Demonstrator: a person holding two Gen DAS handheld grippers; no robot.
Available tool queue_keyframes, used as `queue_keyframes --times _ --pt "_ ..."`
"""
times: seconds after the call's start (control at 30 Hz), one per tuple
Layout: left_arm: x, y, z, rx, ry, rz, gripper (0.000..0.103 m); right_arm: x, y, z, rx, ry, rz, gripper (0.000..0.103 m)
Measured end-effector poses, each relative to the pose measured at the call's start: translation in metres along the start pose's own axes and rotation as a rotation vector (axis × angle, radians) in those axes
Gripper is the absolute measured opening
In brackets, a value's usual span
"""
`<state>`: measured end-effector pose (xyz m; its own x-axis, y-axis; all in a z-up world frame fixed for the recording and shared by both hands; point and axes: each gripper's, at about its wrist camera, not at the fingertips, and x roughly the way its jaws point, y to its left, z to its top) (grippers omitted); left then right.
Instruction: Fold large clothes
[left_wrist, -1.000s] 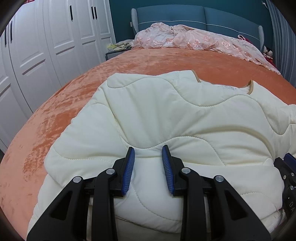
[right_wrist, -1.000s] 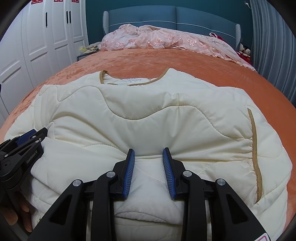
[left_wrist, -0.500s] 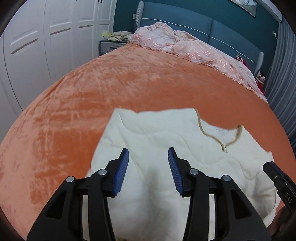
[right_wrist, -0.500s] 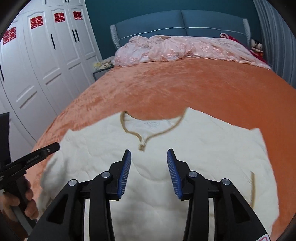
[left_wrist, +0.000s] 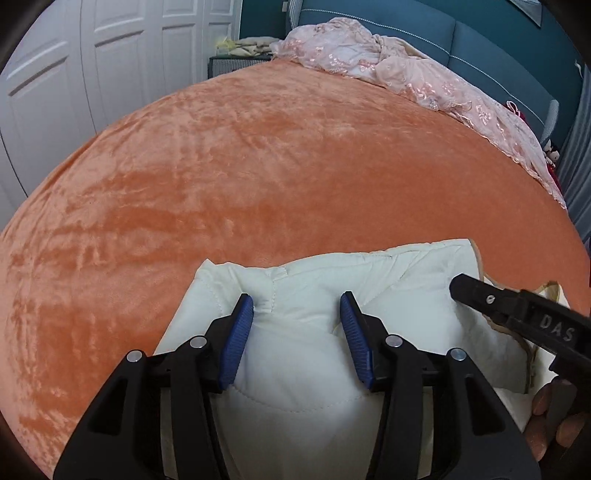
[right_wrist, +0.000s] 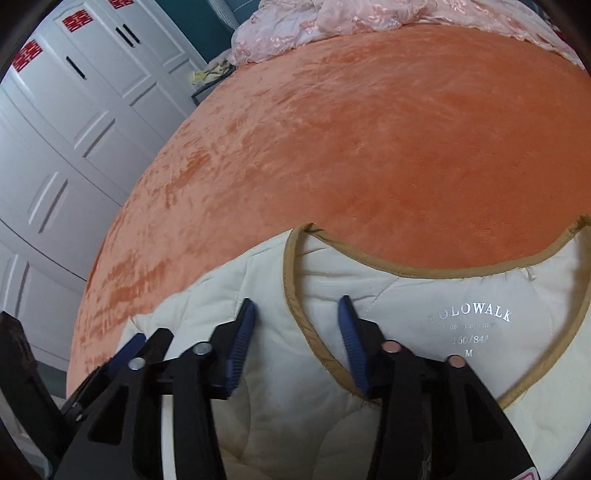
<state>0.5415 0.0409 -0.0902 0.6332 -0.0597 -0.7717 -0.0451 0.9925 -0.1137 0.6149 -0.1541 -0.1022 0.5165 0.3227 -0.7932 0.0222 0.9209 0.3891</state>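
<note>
The cream quilted jacket (right_wrist: 424, 295) lies on the orange bed (left_wrist: 295, 147), soft, puffy and probably light, so both wide-open, empty grippers, left gripper (left_wrist: 297, 310) and right gripper (right_wrist: 297, 314), should pinch its shoulder seam.

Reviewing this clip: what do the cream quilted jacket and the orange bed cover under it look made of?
The cream quilted jacket looks like smooth padded synthetic fabric: puffy panels between wavy stitch lines, faint sheen, tan binding at the neckline. The orange bed cover looks like plush velvet or fleece; its short nap shows light and dark brushed streaks. The exact fibre of either cannot be told.
</note>
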Motion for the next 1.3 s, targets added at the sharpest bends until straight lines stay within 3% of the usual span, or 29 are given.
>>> queue_keyframes --times 0.03,0.07,0.17,0.37,0.57,0.6,0.67,0.77,0.87,0.93,1.0,1.07,1.17,1.2,1.3 --pt "-0.001 -0.001 -0.002 0.006 -0.015 0.006 0.047 0.0 0.001 -0.005 -0.012 -0.013 0.02 0.005" --pt "0.0 -0.001 -0.003 0.008 -0.025 0.008 0.047 0.0 -0.001 -0.008 -0.012 -0.02 0.03 0.001" --pt "-0.001 -0.002 -0.007 0.016 -0.045 0.014 0.048 -0.01 -0.003 -0.017 -0.023 -0.103 0.004 0.001" --pt "0.0 -0.004 -0.009 0.023 -0.069 0.022 0.049 -0.002 -0.003 -0.018 -0.025 -0.12 -0.068 0.0" --pt "0.004 -0.01 -0.009 0.044 -0.072 0.059 0.05 -0.007 -0.018 -0.018 0.052 -0.154 -0.061 0.0" --pt "0.004 -0.011 -0.008 0.048 -0.068 0.067 0.05 -0.015 -0.02 -0.019 0.075 -0.179 -0.085 0.0" --pt "0.003 -0.013 -0.004 0.057 -0.044 0.077 0.053 -0.049 -0.034 -0.02 0.151 -0.266 -0.1 0.01" --pt "-0.018 -0.02 0.004 0.087 -0.036 0.087 0.055 -0.109 -0.068 -0.023 0.21 -0.345 -0.105 0.01" --pt "-0.056 -0.041 0.005 0.104 -0.078 -0.023 0.057 -0.156 -0.115 -0.027 0.222 -0.35 -0.176 0.015" --pt "-0.075 -0.07 0.006 0.126 -0.07 -0.123 0.068 -0.17 -0.147 -0.031 0.243 -0.32 -0.234 0.018" --pt "-0.082 -0.108 0.007 0.153 -0.029 -0.239 0.081 -0.172 -0.176 -0.035 0.291 -0.265 -0.244 0.018" --pt "-0.08 -0.15 0.005 0.186 0.03 -0.324 0.081 -0.168 -0.196 -0.04 0.33 -0.222 -0.206 0.018" --pt "-0.067 -0.207 -0.004 0.273 0.09 -0.349 0.079 -0.162 -0.204 -0.044 0.304 -0.195 -0.177 0.016" --pt "-0.06 -0.222 -0.009 0.295 0.108 -0.347 0.069 -0.159 -0.206 -0.045 0.29 -0.191 -0.166 0.013" --pt "-0.035 -0.253 -0.026 0.339 0.159 -0.311 0.06 -0.148 -0.206 -0.048 0.266 -0.183 -0.129 0.007"
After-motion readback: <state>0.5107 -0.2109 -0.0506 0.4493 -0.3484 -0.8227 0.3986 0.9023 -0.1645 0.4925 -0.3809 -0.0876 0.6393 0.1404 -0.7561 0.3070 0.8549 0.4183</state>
